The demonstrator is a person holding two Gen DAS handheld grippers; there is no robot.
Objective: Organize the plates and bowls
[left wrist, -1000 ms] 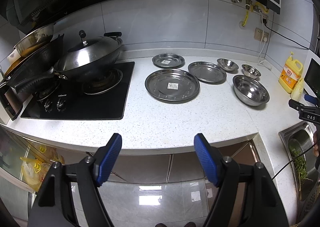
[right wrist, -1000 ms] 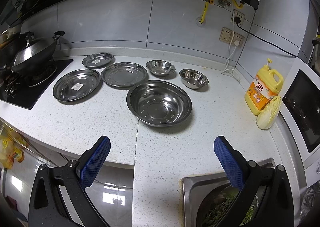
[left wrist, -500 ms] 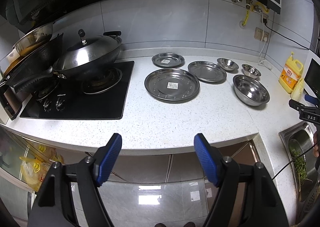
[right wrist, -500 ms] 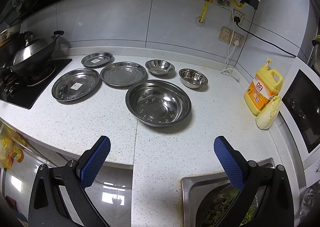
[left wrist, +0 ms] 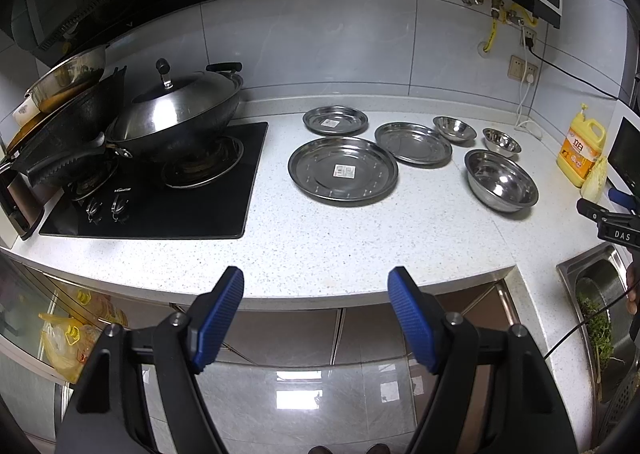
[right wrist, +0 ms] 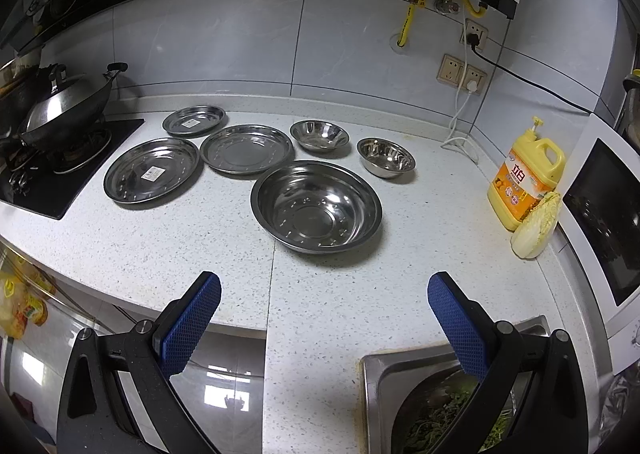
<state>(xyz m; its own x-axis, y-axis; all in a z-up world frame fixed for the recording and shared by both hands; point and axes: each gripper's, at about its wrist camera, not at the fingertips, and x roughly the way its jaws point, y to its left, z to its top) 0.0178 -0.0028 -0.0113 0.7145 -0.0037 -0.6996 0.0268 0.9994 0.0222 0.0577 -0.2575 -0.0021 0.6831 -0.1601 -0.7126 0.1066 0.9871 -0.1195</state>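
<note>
Three steel plates lie on the white counter: a large plate [left wrist: 343, 171] [right wrist: 151, 170], a medium plate [left wrist: 413, 143] [right wrist: 247, 148] and a small plate [left wrist: 335, 120] [right wrist: 194, 120] at the back. A large steel bowl [left wrist: 501, 179] [right wrist: 316, 206] sits in front of two small bowls [right wrist: 319, 134] [right wrist: 385, 156]. My left gripper [left wrist: 316, 290] is open and empty, off the counter's front edge. My right gripper [right wrist: 324, 296] is open and empty, above the counter's front, short of the large bowl.
A black hob [left wrist: 160, 190] with a lidded wok [left wrist: 176, 114] and a pan stands at the left. A yellow detergent bottle [right wrist: 524, 182] and a cabbage [right wrist: 536, 230] stand at the right by an appliance. A sink [right wrist: 440, 394] with greens lies at the front right.
Both views have shifted very slightly; the dishes have not moved and both grippers remain open.
</note>
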